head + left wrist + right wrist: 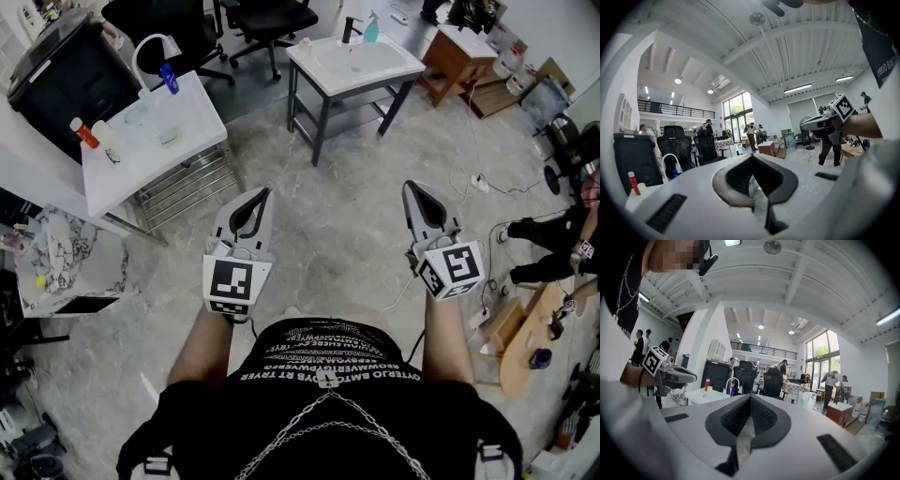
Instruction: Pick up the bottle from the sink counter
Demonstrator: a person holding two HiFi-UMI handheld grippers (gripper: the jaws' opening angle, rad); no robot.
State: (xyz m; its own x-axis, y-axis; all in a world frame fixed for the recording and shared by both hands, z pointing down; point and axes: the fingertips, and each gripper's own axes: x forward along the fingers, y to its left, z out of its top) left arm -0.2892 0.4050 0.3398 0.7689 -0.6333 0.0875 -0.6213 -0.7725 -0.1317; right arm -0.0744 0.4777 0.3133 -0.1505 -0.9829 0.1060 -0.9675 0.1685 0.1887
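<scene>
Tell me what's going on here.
A person stands on the open floor with a gripper in each hand. The left gripper and the right gripper are both shut and empty, pointing ahead. The white sink counter, ahead at the left, carries a blue bottle and a red bottle, both untouched. Nothing has been picked up yet.

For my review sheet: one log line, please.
left gripper shut, empty | right gripper shut, empty | red bottle on sink counter, unreached

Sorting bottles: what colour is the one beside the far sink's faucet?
The bottle is teal; head view.
</scene>
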